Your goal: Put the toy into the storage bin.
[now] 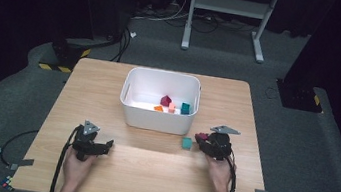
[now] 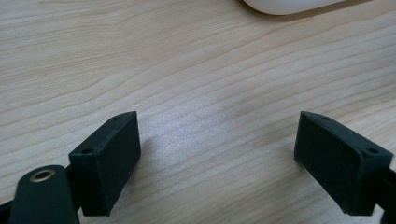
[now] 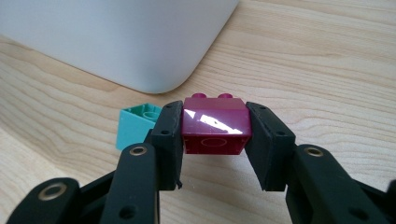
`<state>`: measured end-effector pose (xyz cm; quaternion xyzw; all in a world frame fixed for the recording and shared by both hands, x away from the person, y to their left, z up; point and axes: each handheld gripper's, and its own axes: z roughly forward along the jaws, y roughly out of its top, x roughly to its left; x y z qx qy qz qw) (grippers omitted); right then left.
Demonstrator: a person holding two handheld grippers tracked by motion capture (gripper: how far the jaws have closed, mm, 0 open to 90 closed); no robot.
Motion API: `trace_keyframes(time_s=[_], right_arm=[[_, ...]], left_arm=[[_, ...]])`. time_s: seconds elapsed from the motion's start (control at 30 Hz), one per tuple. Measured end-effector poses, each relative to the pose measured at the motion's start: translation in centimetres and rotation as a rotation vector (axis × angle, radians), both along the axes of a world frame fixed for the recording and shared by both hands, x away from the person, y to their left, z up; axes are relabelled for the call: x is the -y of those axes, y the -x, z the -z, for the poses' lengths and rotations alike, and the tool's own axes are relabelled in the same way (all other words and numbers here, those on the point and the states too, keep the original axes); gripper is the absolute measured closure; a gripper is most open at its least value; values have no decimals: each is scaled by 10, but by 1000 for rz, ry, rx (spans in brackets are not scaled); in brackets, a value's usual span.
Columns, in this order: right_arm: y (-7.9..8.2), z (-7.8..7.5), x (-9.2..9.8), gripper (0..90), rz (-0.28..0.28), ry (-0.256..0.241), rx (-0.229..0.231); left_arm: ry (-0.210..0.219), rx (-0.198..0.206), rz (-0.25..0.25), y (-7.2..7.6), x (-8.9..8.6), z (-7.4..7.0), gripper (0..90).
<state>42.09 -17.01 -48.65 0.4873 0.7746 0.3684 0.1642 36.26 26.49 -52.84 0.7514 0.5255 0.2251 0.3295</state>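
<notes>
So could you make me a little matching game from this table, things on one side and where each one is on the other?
Things:
1. magenta brick
2. teal brick
3. left gripper
4. orange block

Places or states:
A. inside the white bin
B. open over bare table
C. clamped in the right gripper
D. on the table beside the bin

Pairs: 1-C, 2-D, 3-B, 4-A

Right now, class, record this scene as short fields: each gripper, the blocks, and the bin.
right gripper: shut on magenta block, just above the table
left gripper: open, holding nothing, low over bare wood
teal block: on the table, beside the magenta block, near the bin's corner
bin: white, open top, several coloured blocks inside
</notes>
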Motion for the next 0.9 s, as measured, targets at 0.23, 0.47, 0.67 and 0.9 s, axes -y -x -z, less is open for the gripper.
trace_keyframes(time_s=[0.23, 0.47, 0.67, 0.9], right_arm=[[3, -4, 5, 588, -3, -13, -6], [6, -11, 6, 588, -15, -7, 2], [9, -22, 8, 588, -9, -16, 19], [12, -29, 8, 588, -14, -9, 21]], left_arm=[[1, 0, 0, 0, 0, 0, 146], [4, 2, -1, 0, 0, 0, 146], [0, 0, 4, 0, 0, 0, 146], [-3, 0, 5, 0, 0, 0, 146]])
